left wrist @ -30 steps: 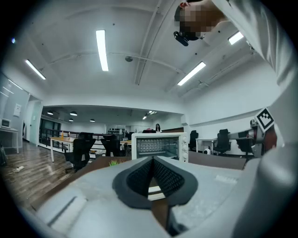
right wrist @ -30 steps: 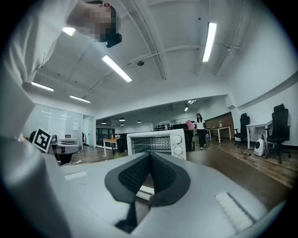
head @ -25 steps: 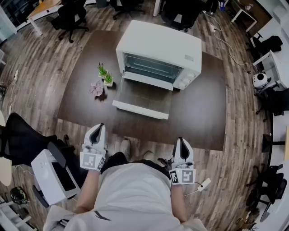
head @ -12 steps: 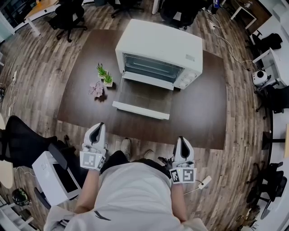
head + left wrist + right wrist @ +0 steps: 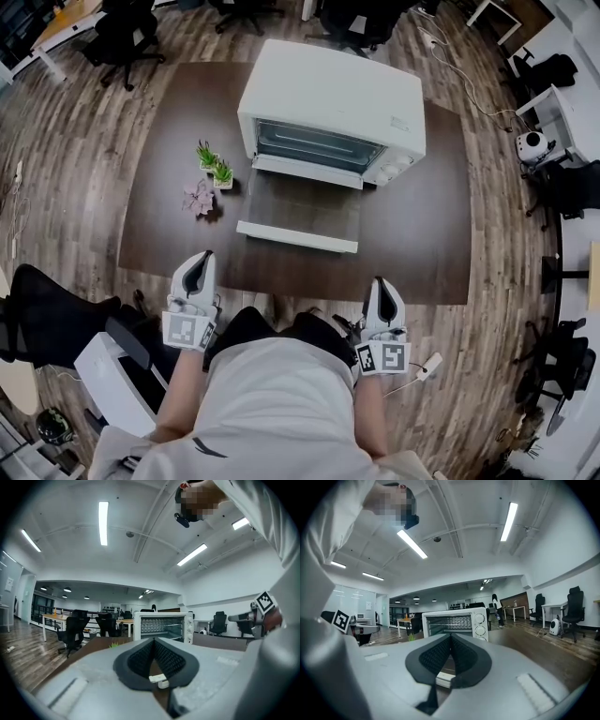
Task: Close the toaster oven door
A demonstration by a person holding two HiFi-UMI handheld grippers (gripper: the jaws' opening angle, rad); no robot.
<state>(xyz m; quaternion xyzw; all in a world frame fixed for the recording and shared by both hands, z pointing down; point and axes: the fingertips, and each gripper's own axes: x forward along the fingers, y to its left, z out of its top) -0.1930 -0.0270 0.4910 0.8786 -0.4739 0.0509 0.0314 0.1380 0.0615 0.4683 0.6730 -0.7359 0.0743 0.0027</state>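
Head view, steeply downward: left gripper (image 5: 202,255) and right gripper (image 5: 380,281) held out side by side on bare forearms, near level, well apart, tips near the front edge of a dark brown bench (image 5: 422,234). Both pairs of jaws pressed together, nothing between them. Ahead, between the two pairs of jaws, a white toaster oven (image 5: 328,94), its door (image 5: 300,208) lying flat open toward them, well apart from both. Ahead of the left jaws, small potted plants (image 5: 216,164) and a pink flower (image 5: 199,197). Around the bench, wood-plank floor (image 5: 75,169) and black office chairs (image 5: 122,33); overhead, white ceiling with strip lights (image 5: 103,522).
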